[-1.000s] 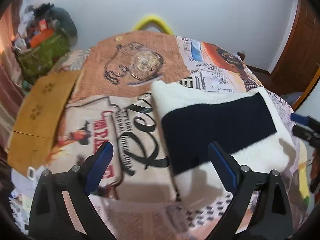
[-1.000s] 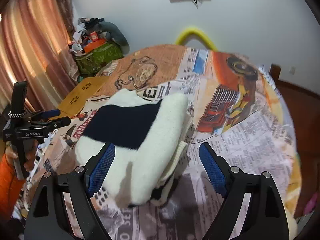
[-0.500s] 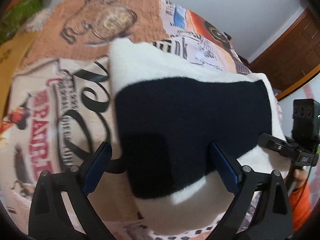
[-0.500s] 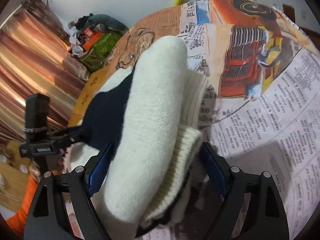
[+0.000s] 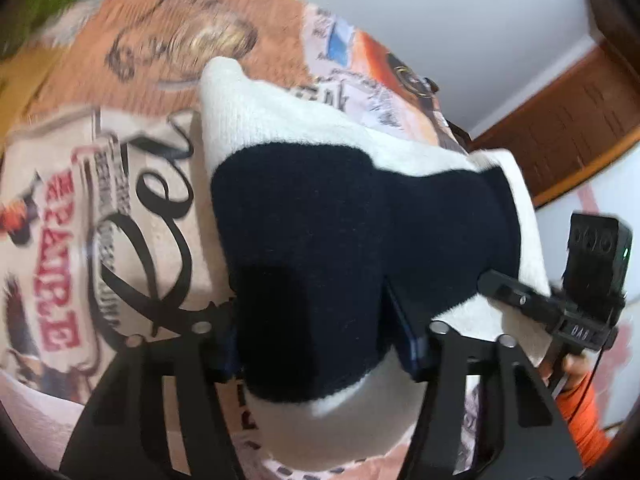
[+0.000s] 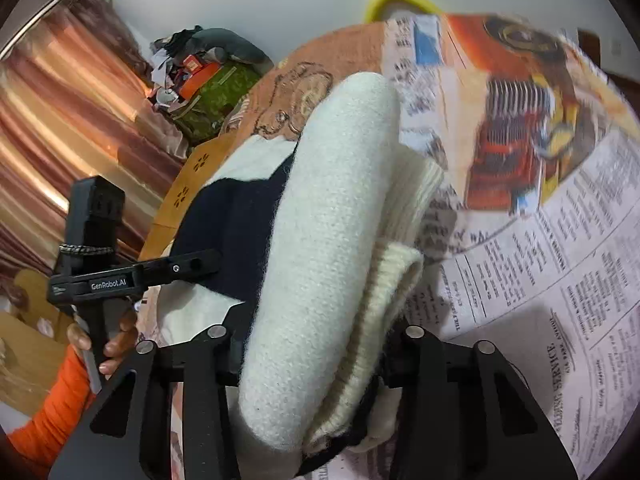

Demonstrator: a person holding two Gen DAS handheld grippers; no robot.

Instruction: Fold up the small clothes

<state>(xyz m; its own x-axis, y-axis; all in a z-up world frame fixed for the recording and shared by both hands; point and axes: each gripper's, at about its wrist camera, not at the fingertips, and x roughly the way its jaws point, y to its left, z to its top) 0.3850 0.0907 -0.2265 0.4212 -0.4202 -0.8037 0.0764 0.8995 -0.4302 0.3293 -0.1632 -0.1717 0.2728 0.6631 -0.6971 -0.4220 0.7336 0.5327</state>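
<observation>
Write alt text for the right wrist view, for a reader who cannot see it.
The right gripper is shut on a folded cream and navy sweater lying on a newspaper-print sheet. At left, the left gripper reaches onto the navy part.

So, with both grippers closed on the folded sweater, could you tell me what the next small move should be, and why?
Probably lift it slightly, both ends together. The left gripper pinches the navy end of the sweater and the right gripper pinches the thick cream fold, so an even raise should keep the bundle folded above the printed cloth.
</observation>
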